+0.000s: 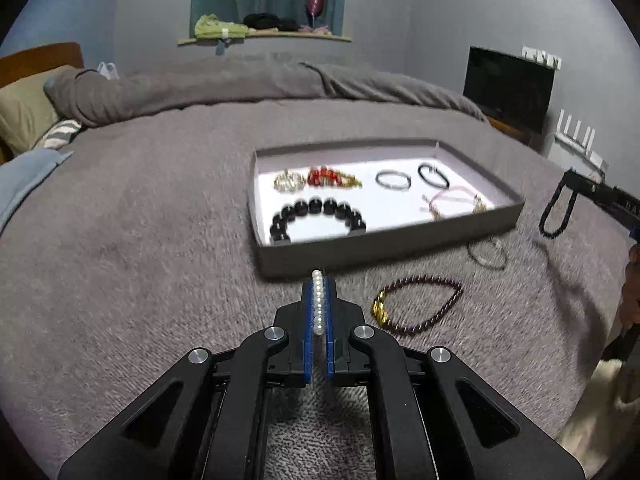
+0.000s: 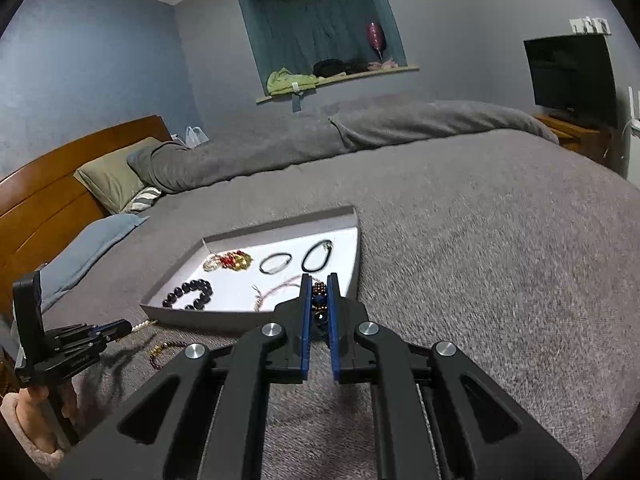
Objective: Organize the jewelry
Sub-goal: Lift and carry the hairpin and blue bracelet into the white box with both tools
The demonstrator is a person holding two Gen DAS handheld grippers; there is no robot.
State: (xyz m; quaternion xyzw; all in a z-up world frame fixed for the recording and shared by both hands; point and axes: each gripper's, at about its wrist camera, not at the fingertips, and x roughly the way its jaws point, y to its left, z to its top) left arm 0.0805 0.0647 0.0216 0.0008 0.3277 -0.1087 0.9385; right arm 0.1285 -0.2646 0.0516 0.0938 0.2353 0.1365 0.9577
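Observation:
My left gripper (image 1: 319,280) is shut on a white pearl bracelet (image 1: 318,300), held just in front of the near wall of the grey tray (image 1: 384,244). My right gripper (image 2: 319,280) is shut on a dark beaded bracelet (image 2: 319,292), which hangs from it at the right in the left wrist view (image 1: 554,212), near the tray's right corner. The tray (image 2: 180,314) holds several bracelets: large black beads (image 1: 318,216), red and gold ones (image 1: 332,177), two thin rings (image 1: 393,180), a pink cord (image 1: 452,198). A purple bead bracelet (image 1: 416,300) and a thin clear bangle (image 1: 488,254) lie on the bed.
The tray sits on a grey blanket (image 1: 140,240) covering a bed. Pillows (image 2: 112,176) and a wooden headboard (image 2: 52,200) are at the left. A TV (image 2: 572,76) stands at the right. A window ledge (image 1: 264,36) with clothes is at the back.

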